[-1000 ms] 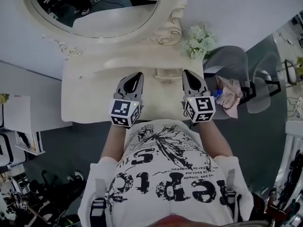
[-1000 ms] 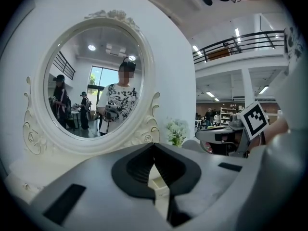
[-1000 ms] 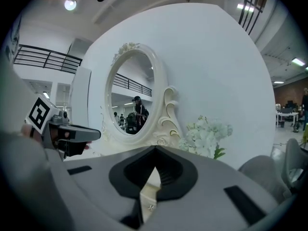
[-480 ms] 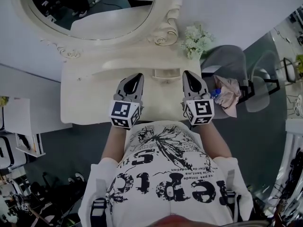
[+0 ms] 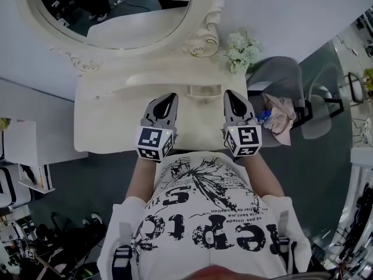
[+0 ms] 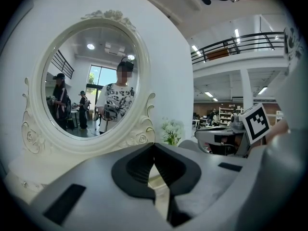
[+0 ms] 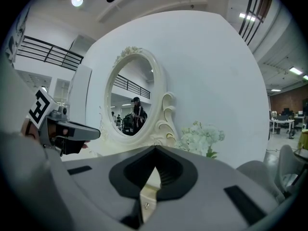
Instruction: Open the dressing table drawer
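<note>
Hovering left gripper (image 5: 168, 98) and right gripper (image 5: 233, 96) over the dressing table (image 5: 111, 121), jaws pinched shut on nothing. Flanking the small drawer (image 5: 205, 91) at the far side, probably parked for easy reach.

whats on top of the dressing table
The oval mirror at the back and white flowers by the right rear corner. The left gripper and right gripper cover the tabletop beneath them.
</note>
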`<action>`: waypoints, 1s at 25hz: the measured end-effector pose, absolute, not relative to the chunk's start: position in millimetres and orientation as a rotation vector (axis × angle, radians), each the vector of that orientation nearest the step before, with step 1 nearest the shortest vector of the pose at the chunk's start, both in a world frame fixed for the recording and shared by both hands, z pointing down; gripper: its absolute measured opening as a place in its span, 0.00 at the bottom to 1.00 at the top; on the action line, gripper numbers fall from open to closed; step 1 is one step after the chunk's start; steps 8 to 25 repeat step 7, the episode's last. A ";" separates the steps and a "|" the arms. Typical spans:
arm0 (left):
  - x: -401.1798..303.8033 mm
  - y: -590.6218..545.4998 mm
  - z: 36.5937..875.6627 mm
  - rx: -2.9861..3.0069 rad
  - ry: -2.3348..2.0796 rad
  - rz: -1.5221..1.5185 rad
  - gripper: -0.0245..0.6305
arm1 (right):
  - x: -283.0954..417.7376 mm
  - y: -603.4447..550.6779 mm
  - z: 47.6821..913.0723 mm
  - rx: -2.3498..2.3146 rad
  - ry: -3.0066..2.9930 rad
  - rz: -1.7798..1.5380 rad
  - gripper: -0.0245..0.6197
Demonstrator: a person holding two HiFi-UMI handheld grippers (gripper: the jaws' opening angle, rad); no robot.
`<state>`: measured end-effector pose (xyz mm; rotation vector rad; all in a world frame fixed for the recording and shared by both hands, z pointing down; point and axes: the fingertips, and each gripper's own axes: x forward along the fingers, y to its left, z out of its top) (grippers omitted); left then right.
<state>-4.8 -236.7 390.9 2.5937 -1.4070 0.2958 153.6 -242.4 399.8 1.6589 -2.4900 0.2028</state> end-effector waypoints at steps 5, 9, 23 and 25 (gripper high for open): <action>-5.4 -235.1 390.0 2.598 -1.406 0.290 0.07 | 150.0 -240.5 401.8 1.650 -2.500 0.211 0.06; -5.9 -234.5 390.0 2.603 -1.402 0.290 0.07 | 148.0 -239.6 403.0 1.635 -2.505 0.223 0.06; -5.9 -234.5 390.0 2.603 -1.402 0.290 0.07 | 148.0 -239.6 403.0 1.635 -2.505 0.223 0.06; -5.9 -234.5 390.0 2.603 -1.402 0.290 0.07 | 148.0 -239.6 403.0 1.635 -2.505 0.223 0.06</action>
